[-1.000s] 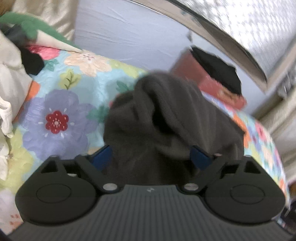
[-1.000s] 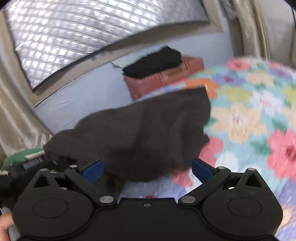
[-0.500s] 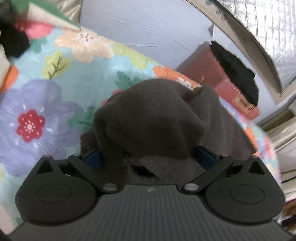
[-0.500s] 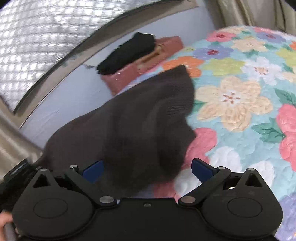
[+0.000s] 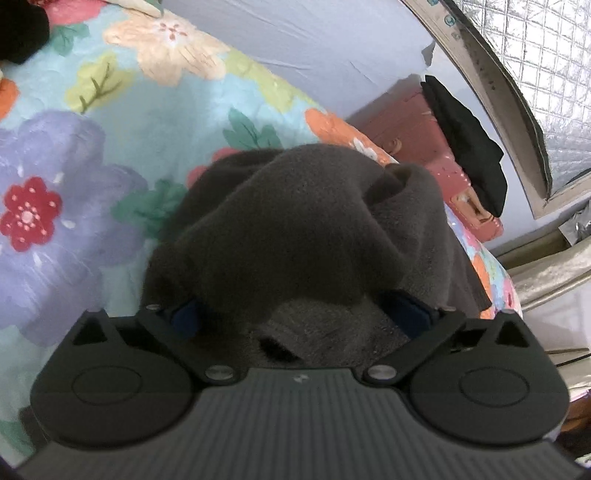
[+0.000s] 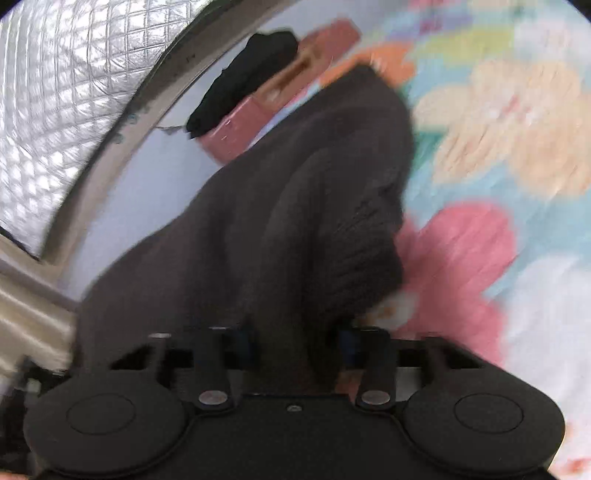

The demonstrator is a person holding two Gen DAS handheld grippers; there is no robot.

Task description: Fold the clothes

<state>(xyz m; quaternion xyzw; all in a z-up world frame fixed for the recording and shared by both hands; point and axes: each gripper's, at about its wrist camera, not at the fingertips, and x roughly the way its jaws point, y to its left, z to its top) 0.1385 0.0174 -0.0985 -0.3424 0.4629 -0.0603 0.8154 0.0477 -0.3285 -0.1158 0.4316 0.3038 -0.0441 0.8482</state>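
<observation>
A dark grey knit garment (image 5: 295,221) lies bunched on the floral bedspread (image 5: 74,166). In the left wrist view it is heaped over and between the fingers of my left gripper (image 5: 297,314), which stands open, its blue pads (image 5: 410,314) wide apart. In the blurred right wrist view the same garment (image 6: 295,184) runs up from my right gripper (image 6: 295,339). Those fingers have drawn close together, with a fold of the cloth pinched between them. The garment's ribbed hem (image 6: 369,251) hangs at the right over the bedspread (image 6: 498,147).
A red box (image 5: 406,125) with a black cloth (image 5: 469,147) on it sits at the bed's far edge by the pale blue wall; the right wrist view shows this box (image 6: 240,125) too. A quilted silver window cover (image 5: 554,55) is above. Dark clothes (image 5: 22,33) lie at far left.
My right gripper's fingers went from wide apart to closed on a fold of the garment. The garment dropped from held up onto the bed, and the left gripper moved lower over it.
</observation>
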